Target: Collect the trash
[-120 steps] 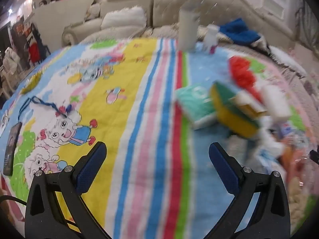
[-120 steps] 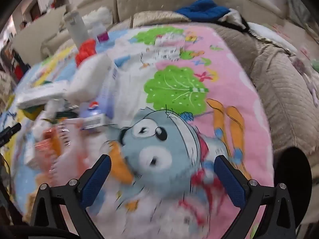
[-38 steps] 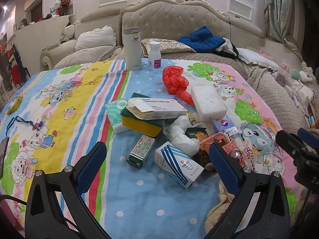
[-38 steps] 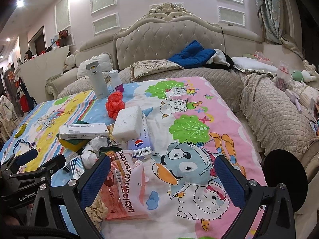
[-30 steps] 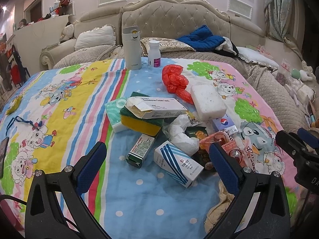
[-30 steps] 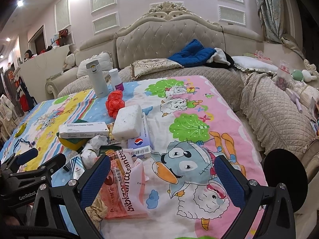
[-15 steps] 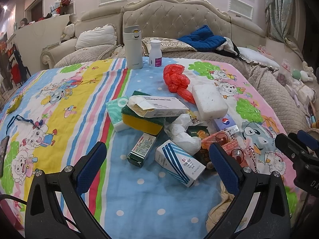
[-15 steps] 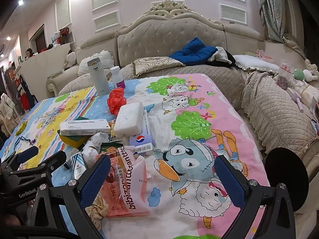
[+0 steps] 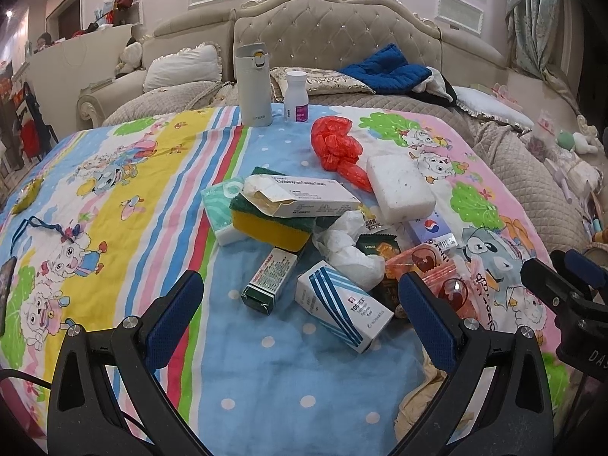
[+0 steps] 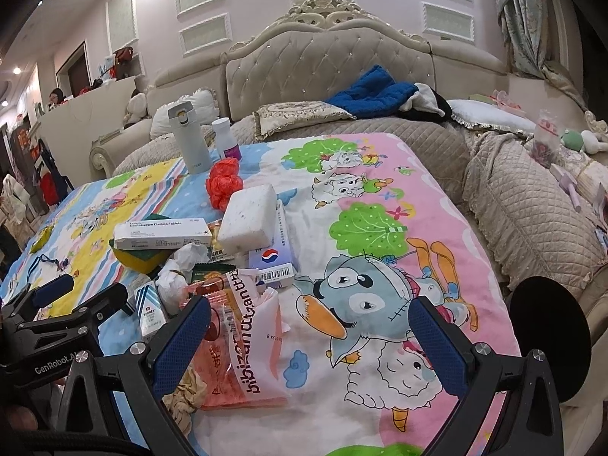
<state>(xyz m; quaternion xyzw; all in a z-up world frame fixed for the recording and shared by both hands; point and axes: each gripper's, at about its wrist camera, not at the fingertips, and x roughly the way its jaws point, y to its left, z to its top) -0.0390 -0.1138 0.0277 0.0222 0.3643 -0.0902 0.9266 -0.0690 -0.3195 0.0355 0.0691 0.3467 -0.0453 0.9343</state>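
Cartoon-printed bedding (image 9: 114,174) covers the bed where the trash lies heaped a little right of centre: a blue-striped carton (image 9: 344,306), a small green box (image 9: 269,279), crumpled white tissue (image 9: 349,249), a long white box (image 9: 304,199) resting on a yellow-and-green sponge (image 9: 271,224), a white foam block (image 9: 399,188), a red plastic bag (image 9: 336,144) and a pink printed bag (image 10: 247,345). The left gripper (image 9: 300,311) hovers just short of the striped carton, jaws spread wide and empty. The right gripper (image 10: 309,336) hangs over the pink bag's right edge, jaws likewise spread and empty.

Judging from the overlap, lifting a lower piece such as the sponge could tip the long box off it, and the thin bag may slip from a shallow pinch. A thermos (image 9: 252,85) and pill bottle (image 9: 296,97) stand behind the heap and could be mistaken for trash.

Only the right wrist view shows the pink bag's full extent and lettering; only the left shows the green box clearly.
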